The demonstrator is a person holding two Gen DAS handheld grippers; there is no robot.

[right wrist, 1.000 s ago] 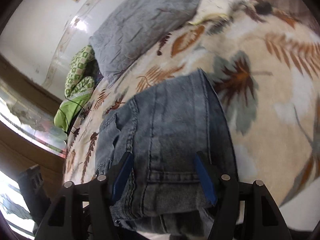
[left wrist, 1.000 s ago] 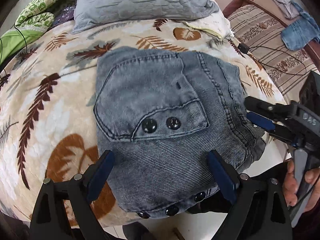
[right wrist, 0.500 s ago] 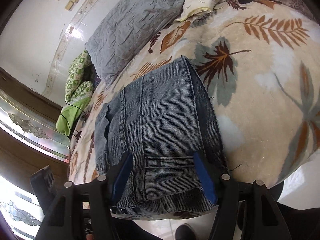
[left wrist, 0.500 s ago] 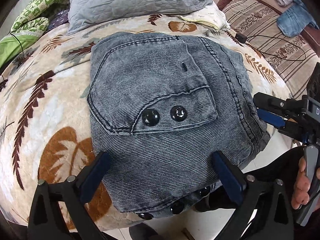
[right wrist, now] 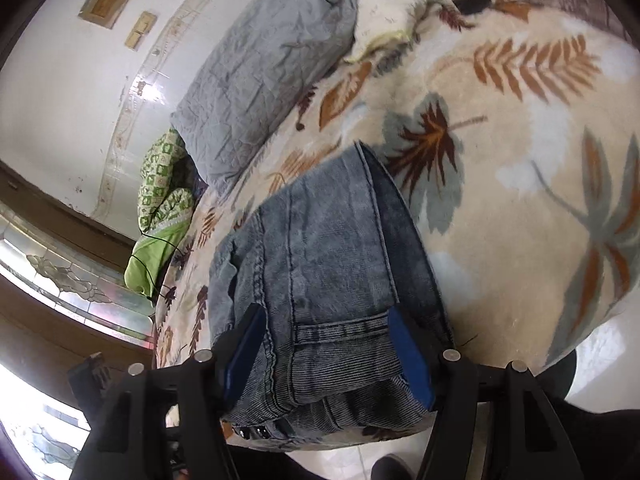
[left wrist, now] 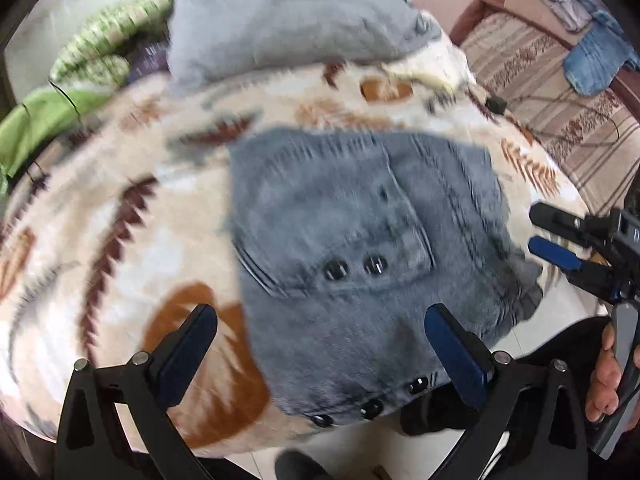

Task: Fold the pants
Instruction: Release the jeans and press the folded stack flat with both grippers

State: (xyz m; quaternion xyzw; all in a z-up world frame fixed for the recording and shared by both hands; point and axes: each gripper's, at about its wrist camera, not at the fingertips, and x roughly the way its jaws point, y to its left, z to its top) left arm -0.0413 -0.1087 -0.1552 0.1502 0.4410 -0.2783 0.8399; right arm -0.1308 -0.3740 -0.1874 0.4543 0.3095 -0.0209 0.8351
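Observation:
The grey denim pants lie folded into a compact stack near the bed's front edge, pocket with two black snaps facing up. They also show in the right wrist view. My left gripper is open and empty, raised above the stack's near edge. My right gripper is open with its blue pads either side of the stack's end, not squeezing it. The right gripper also shows at the right in the left wrist view.
A leaf-print blanket covers the bed. A grey pillow and green bedding lie at the far side. A striped sofa with blue clothes stands to the right. A black cable lies near the bed's corner.
My left gripper has pulled back and up from the stack; its view is motion-blurred. My right gripper has stayed around the stack's end, still open.

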